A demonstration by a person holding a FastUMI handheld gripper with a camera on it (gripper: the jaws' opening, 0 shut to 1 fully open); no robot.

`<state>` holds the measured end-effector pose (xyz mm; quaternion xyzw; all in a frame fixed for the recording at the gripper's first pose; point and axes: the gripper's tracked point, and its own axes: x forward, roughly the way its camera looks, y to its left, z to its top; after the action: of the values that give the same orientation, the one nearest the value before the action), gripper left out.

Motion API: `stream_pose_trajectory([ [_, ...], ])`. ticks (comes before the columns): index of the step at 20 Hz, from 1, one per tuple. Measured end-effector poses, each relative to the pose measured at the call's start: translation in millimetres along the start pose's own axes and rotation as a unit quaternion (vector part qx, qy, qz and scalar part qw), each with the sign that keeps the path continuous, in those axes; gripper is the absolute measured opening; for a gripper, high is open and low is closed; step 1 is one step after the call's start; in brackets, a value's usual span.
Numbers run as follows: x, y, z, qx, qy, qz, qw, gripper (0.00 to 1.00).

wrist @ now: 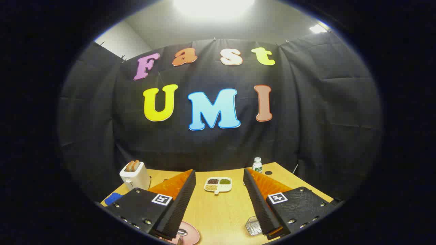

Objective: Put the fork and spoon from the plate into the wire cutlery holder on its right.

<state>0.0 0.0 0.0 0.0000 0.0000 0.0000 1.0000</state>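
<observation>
Spread wide and holding nothing, the gripper point(219, 204) is hovering above the wooden table point(218, 214). Down by the left finger, the pink plate point(190, 234) is lying with a spoon point(181, 232) on it; I cannot make out the fork. By the right finger, the wire cutlery holder point(252, 225) is sitting, looking empty as far as I can tell. So the job is seemingly not begun, both pieces awaiting transfer.

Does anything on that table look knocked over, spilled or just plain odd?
Nothing stands out. The toaster stands upright with bread in its slots, the divided dish keeps its grains in separate sections, and the bottle is upright. The tongs hang open above the table, holding nothing, between the pink plate and wire holder.
</observation>
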Motion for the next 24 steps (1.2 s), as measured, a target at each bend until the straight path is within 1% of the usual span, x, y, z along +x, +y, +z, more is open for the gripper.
stream_pose_trajectory([
  [3, -0.4, 19.2, -4.7, -0.001, 0.007, 0.018, 1.0, 0.87],
  [6, -2.6, 27.9, -4.8, -0.003, 0.004, 0.026, 1.0, 0.87],
  [10, -10.4, 31.3, -0.1, 0.002, -0.007, 0.028, 1.0, 0.87],
  [14, -16.5, 28.6, 5.6, -0.01, -0.018, 0.023, 1.0, 0.87],
  [21, -20.4, 39.2, -0.1, -0.016, -0.007, 0.037, 0.999, 0.87],
  [24, -17.8, 50.3, -26.0, -0.018, 0.03, 0.056, 0.998, 0.86],
])
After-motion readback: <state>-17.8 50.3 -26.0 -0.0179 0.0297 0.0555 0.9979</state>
